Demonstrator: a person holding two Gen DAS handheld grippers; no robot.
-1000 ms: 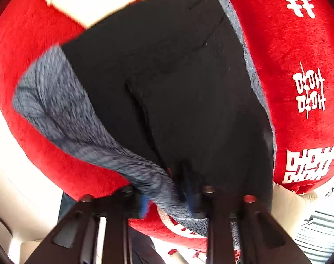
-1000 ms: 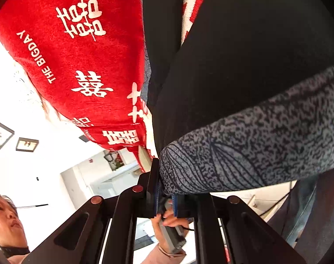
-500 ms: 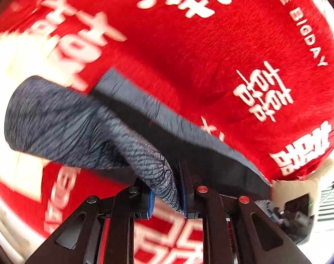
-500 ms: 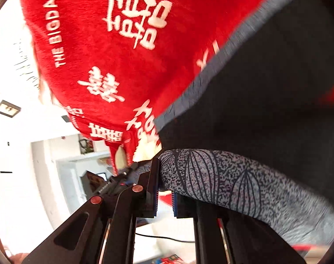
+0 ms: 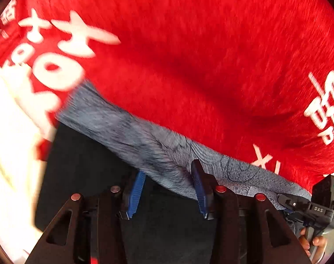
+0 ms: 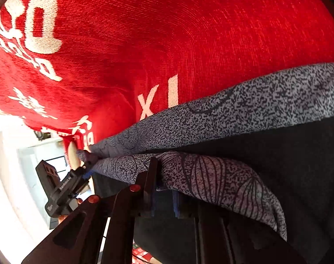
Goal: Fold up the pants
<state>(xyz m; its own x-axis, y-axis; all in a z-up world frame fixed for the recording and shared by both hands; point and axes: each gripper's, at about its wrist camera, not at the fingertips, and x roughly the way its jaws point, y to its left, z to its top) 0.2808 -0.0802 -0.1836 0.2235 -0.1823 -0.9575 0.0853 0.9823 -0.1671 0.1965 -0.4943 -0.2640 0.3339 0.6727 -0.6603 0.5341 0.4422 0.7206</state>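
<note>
Pants (image 5: 96, 176): black fabric with a grey speckled waistband (image 5: 167, 154) carrying a fine dark leaf-line print. They lie spread on a red blanket with white lettering. In the left wrist view the band runs diagonally from upper left to lower right, black cloth below it; that part is motion-blurred. In the right wrist view, pants (image 6: 288, 165) show two band layers: one grey waistband (image 6: 255, 103) strip flat against the red, and a second leaf-printed strip doubled over the black cloth nearer the camera. The two strips converge toward the left. Black area looks smooth, no sharp creases visible.
</note>
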